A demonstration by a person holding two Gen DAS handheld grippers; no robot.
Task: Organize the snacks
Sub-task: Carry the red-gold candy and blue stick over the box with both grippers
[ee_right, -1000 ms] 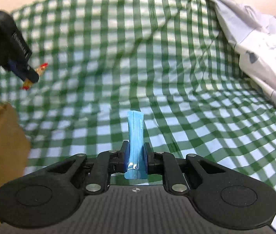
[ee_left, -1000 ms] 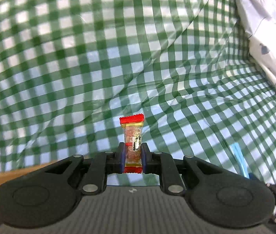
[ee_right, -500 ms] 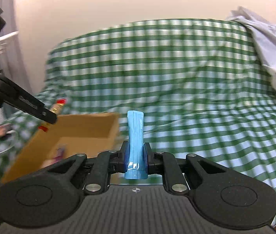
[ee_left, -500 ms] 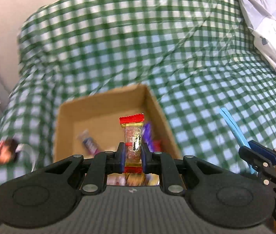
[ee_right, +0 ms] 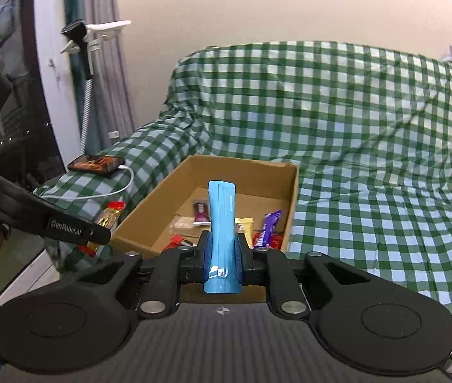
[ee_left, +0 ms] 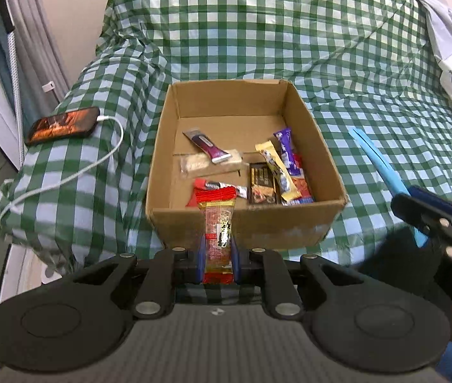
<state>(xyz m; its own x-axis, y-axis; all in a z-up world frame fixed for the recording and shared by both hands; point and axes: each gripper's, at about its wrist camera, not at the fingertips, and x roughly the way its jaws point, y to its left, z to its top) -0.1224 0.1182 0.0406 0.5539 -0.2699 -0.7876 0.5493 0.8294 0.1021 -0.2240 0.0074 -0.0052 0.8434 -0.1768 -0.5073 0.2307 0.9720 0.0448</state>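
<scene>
Both grippers have swung from bare checked cloth to face the cardboard box [ee_left: 245,223], snacks in hand.
Left gripper [ee_left: 218,261] is clamped on a red-ended candy [ee_left: 218,223] at the box's 6 o'clock wall; right gripper [ee_right: 222,255] is clamped on a blue packet [ee_right: 222,223] at its 4 o'clock. Delivery step, I judge: reach over the rim, then release. Several wrapped bars [ee_left: 270,172] already lie inside, mostly toward 4 o'clock.

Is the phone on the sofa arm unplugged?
No, a white cable runs into the phone lying on the checked cover.
</scene>
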